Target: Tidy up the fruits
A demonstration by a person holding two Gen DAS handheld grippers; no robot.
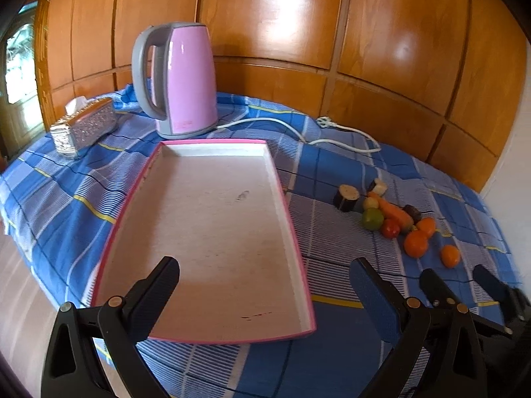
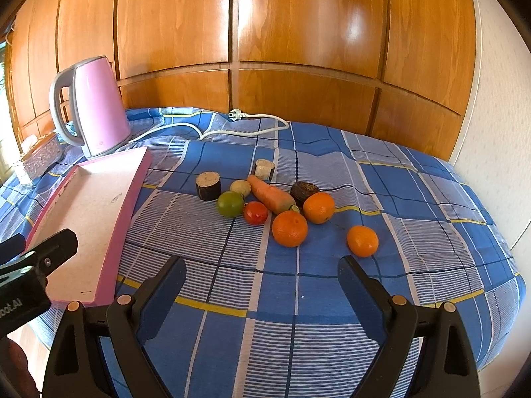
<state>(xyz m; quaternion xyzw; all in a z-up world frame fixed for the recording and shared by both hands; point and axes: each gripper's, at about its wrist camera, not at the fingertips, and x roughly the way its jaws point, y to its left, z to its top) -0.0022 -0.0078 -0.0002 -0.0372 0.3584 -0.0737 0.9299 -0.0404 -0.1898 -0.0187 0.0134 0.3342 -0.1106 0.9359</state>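
We've placed nothing: pink tray (image 1: 205, 232) bare, fruit pile (image 2: 265, 205) at twelve o'clock of our right gripper (image 2: 262, 285); both grippers gape.

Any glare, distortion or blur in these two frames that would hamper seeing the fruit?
Left wrist view: strong fisheye bending, bright glare on the wooden panels, and the right gripper at the frame edge looks smeared; the fruit pile is small but readable. Right wrist view: similar glare patches on the panels, dark lens corners, yet the oranges and carrot are sharp and evenly lit.
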